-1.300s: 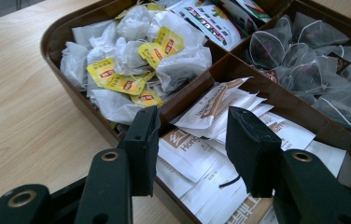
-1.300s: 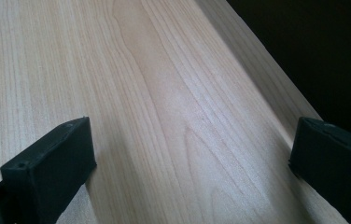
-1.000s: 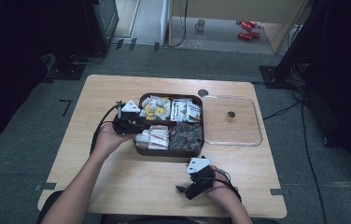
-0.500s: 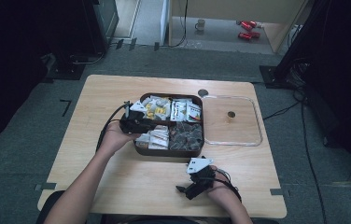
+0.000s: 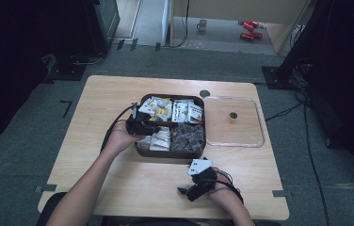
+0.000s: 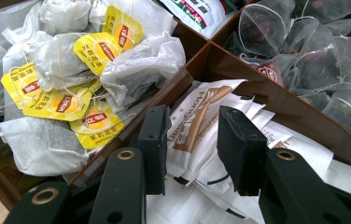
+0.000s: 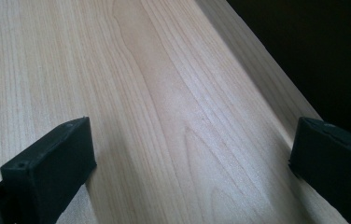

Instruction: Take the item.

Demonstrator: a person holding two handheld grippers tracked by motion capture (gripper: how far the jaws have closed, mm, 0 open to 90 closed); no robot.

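White sachet with brown lettering [image 6: 193, 125]: lying tilted on top of the stack of like sachets in the near-left compartment of the brown divided box [image 5: 142, 151], against the divider wall. Positioned between the two black jaws of the left gripper [image 6: 191, 148]; jaws partly open, narrow gap, just closing in over the sachet; left jaw pad close beside the sachet's edge, right pad a little apart from it; firm contact cannot be confirmed. Seen from above: left gripper [image 5: 143, 125] held over the box's left side, hand [image 5: 118, 140] behind it, cable looping off to the left. Adjacent compartment, far left: white paper tea bags with yellow tags [image 6: 60, 103], piled loosely. Far right compartment: printed white and green packets [image 5: 187, 112]. Near right compartment: translucent mesh bags with dark contents [image 6: 304, 60]. Box placed at the middle of the wooden table [image 5: 100, 179]. Just to the right of the box: clear lid [image 5: 234, 141] lying flat, small round knob at its centre. Right gripper [image 5: 195, 189]: resting near the table's front edge, well apart from the box, grey three-cornered plate on top. Right gripper jaws spread wide, nothing between them, bare wood grain [image 7: 164, 112] beneath.
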